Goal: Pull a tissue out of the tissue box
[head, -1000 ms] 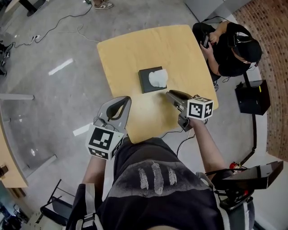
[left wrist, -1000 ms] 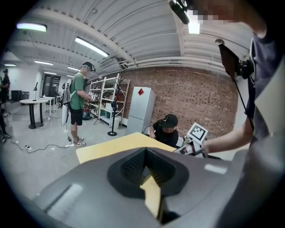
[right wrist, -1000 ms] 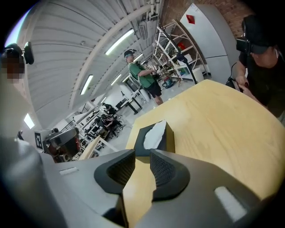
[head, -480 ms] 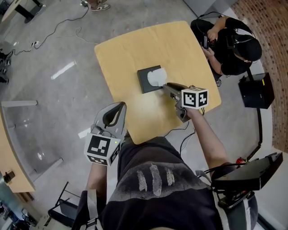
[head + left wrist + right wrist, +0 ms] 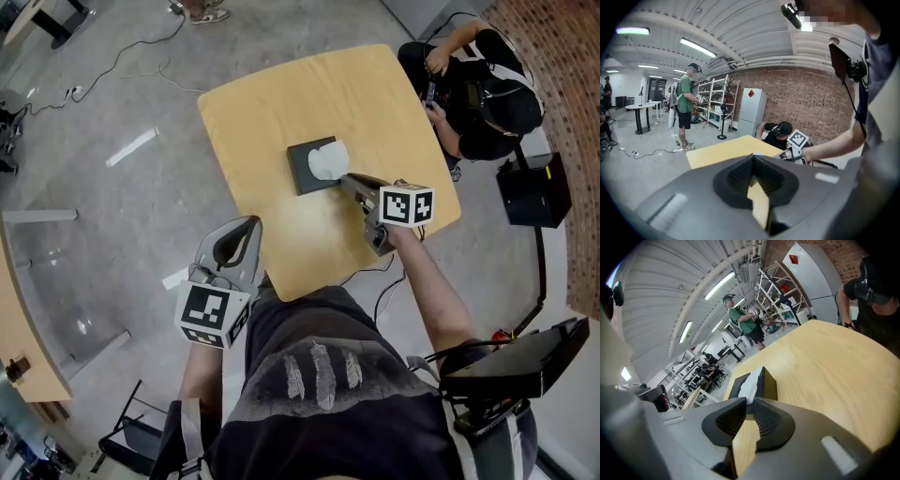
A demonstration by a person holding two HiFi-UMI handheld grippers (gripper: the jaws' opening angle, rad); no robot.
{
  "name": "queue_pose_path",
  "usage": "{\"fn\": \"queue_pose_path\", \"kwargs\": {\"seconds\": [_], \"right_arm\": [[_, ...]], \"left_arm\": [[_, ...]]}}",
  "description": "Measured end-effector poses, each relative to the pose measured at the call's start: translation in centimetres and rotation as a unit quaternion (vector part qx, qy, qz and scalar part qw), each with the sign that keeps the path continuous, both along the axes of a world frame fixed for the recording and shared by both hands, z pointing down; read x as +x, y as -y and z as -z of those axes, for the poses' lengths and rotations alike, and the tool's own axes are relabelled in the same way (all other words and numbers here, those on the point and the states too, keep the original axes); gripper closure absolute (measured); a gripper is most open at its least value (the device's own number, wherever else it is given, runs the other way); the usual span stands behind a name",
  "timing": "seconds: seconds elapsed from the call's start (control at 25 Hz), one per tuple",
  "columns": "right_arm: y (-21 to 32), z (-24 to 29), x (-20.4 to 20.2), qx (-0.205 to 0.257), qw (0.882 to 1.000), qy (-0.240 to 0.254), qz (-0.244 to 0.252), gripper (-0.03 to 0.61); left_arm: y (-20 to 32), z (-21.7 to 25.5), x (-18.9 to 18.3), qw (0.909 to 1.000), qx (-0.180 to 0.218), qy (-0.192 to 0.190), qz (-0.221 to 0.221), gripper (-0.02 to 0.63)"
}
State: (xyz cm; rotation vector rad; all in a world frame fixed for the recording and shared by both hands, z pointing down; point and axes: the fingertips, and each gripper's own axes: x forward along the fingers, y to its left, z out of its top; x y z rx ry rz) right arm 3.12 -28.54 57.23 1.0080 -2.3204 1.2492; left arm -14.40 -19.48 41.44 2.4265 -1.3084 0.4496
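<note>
Clearly, your right gripper (image 5: 347,178) is just at the near side of the tissue box (image 5: 302,171). The box lies about in the middle of the surface (image 5: 272,103), and the white tissue (image 5: 327,161) stands up out of its top. The jaws have just been closing and now leave only a narrow gap. In the right gripper view nothing is between them, and the tissue is just beyond the tips.

I think this is the main danger. If you finish closing here, you pinch air or the box edge. A pull could then drag the whole box, because it looks light and nothing holds it. A pinch on only the tissue's tip may tear it.

Your left gripper (image 5: 249,221) hangs well away from the box, jaws pressed together on nothing, so it cannot steady the box.
</note>
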Motion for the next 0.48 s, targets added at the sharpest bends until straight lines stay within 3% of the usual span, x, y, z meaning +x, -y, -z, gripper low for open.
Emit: {"fn": "queue_pose_path", "kwargs": {"seconds": [0.28,0.48], "right_arm": [[0.02,0.49,-0.28,-0.011,0.999,0.048,-0.011,0.53],[-0.15,0.52,0.21,-0.013,0.998,0.065,-0.02,0.577]], "left_arm": [[0.37,0.22,-0.22,1.0,-0.001,-0.005,-0.002,0.614],[0.26,0.07,-0.19,1.0,-0.004,-0.004,-0.004,0.614]]}}
